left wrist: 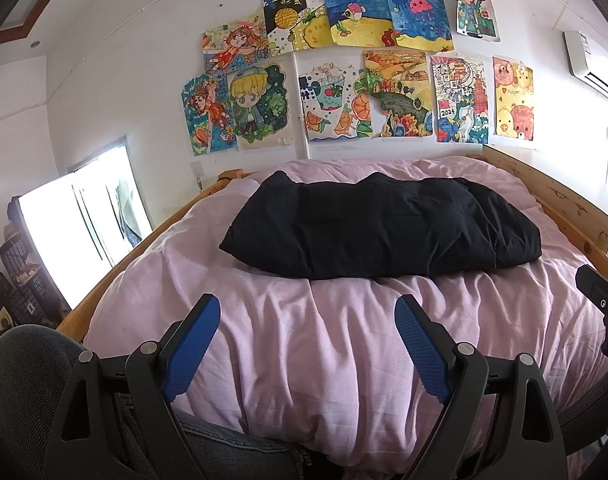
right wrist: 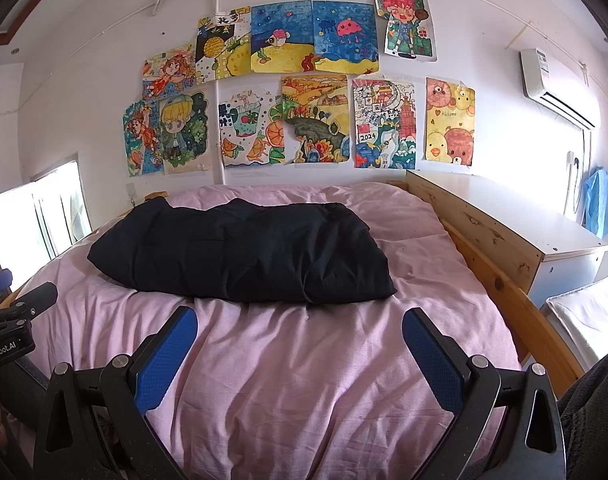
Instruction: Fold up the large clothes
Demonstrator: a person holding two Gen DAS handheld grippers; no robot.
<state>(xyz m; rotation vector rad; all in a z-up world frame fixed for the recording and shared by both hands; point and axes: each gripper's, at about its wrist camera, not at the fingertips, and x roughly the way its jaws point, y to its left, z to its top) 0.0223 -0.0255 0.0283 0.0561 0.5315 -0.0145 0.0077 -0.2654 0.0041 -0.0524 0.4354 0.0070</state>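
On top of the pink bedcover (left wrist: pixel 304 340), toward the far wall side of it, lies the black garment (left wrist: pixel 380 226), already bundled into a long folded slab, puffy and wrinkled, running crosswise to the bed. Right wrist view shows the same black garment (right wrist: pixel 239 254) left of centre on the pink bedcover (right wrist: pixel 304 360), its right end thicker and rounded.

Left gripper (left wrist: pixel 308 344) hovers over the near part of the bedcover, well short of the garment; blue pads spread wide, nothing between them, only pink cloth below. Right gripper (right wrist: pixel 299 352) same deal: jaws wide apart, empty, near edge of the bedcover, apart from the garment. Each gripper's black body shows at the edge of the other's view.

Wooden bed frame (right wrist: pixel 500 280) runs along the right side of the bedcover, with a white cabinet (right wrist: pixel 564 256) just beyond it. Behind the bedcover, on the white wall, a cluster of coloured drawings (left wrist: pixel 344 68) in two rows. Air conditioner (right wrist: pixel 556 80) high up, right of the drawings. Bright window (left wrist: pixel 79 216) left of the bedcover. A grey-clothed knee (left wrist: pixel 27 364) at the near left corner of the bedcover in the left view.
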